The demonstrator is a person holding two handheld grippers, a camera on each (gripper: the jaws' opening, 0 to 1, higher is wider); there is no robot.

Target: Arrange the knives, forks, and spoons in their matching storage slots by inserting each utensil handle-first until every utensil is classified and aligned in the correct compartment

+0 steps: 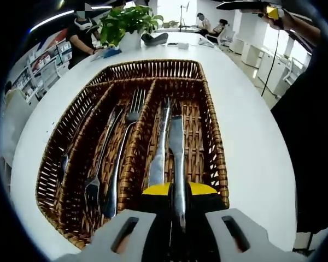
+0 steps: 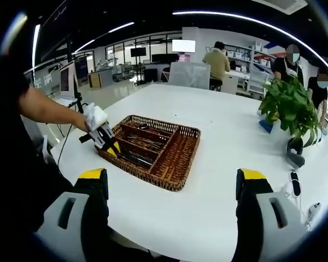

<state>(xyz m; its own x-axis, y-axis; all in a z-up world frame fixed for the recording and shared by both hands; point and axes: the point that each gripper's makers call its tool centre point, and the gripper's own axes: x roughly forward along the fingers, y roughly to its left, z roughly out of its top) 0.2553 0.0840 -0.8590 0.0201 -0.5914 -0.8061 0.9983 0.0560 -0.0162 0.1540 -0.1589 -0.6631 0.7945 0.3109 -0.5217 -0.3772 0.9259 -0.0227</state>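
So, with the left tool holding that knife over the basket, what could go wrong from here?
1. The knife held in the left tool lies close beside another knife in the same slot; pushing it in may knock that one askew.
2. The wicker basket sits near the table edge on the person's side, so a hard push might slide it.

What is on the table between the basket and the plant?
Nothing: in the right gripper view, bare white table lies between the wicker basket and the potted plant.
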